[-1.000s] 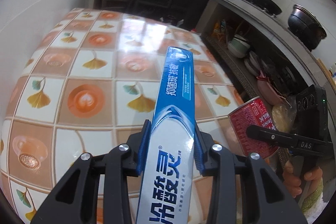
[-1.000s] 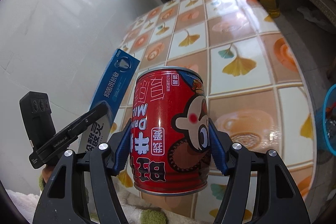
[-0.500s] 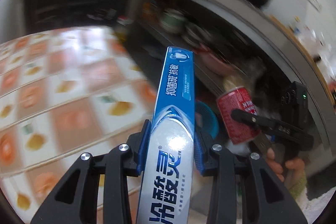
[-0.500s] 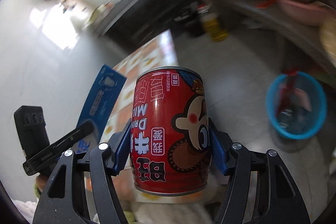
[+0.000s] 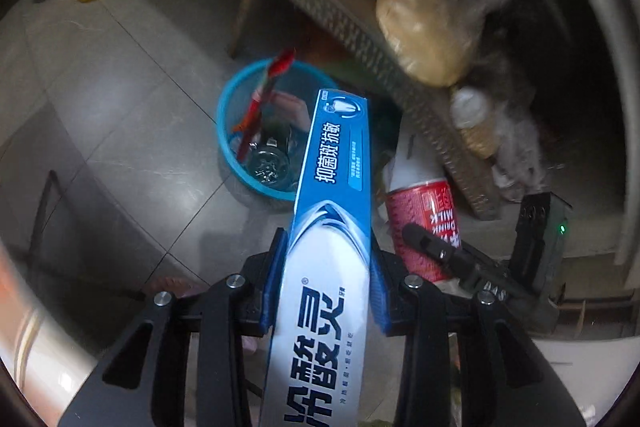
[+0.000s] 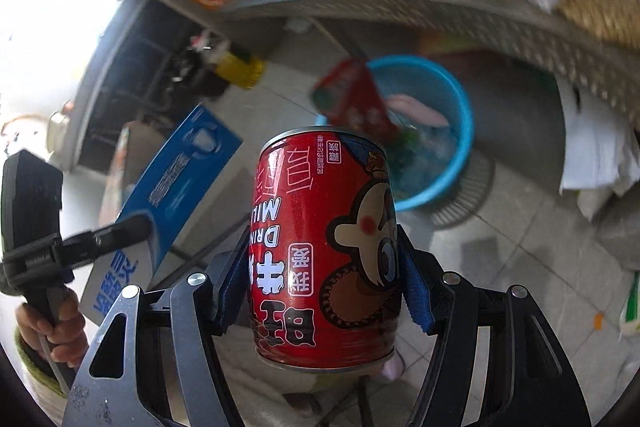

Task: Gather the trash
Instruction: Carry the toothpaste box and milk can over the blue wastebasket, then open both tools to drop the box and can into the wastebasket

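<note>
Two bits of trash were in play, one per gripper. Left gripper (image 5: 326,279) was clamped on a long blue and white toothpaste box (image 5: 332,227), blue pads squeezing both sides, and the far end poked out over the blue bin (image 5: 224,131) sitting on the grey tiled floor (image 5: 132,115). Chinese print ran down the box, the blue part reading 抑菌斑 抗敏 with big dark characters lower on the white part. Right gripper (image 6: 320,287) was gripping a red can (image 6: 324,251), held upright with a cartoon face on it and "DRINK MILK" plus big Chinese characters, all upside down from that camera. Bin (image 6: 460,115) was just beyond the can, with a red wrapper (image 6: 356,99) sticking out and some clear plastic at the bottom. Wire shelf (image 6: 400,7) above it was too blurry to read
</note>
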### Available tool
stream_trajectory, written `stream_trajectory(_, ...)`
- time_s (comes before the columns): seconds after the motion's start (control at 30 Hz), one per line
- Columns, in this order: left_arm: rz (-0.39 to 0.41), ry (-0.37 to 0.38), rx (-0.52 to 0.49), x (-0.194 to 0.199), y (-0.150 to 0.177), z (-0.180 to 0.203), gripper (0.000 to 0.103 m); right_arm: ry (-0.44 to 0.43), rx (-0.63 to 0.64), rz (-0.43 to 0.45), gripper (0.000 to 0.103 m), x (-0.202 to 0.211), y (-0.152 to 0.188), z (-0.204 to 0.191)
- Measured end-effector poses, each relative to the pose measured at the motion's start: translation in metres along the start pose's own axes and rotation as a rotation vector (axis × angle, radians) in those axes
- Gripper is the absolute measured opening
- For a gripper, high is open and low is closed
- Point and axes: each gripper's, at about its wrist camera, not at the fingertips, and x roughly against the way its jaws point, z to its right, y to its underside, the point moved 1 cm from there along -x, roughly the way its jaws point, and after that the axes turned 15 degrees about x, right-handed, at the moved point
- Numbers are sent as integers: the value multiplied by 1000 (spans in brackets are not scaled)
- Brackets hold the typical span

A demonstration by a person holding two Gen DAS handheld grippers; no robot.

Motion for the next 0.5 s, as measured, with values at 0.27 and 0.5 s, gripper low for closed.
stream_trajectory(0.27,-82,-124,-28,-94,-62,16,36,40,-111,-64,62,-58,-20,40)
stream_trajectory(0.5,-7,-199,-65,-121,-94,33,59,129,-152,-66,63,-107,-60,60)
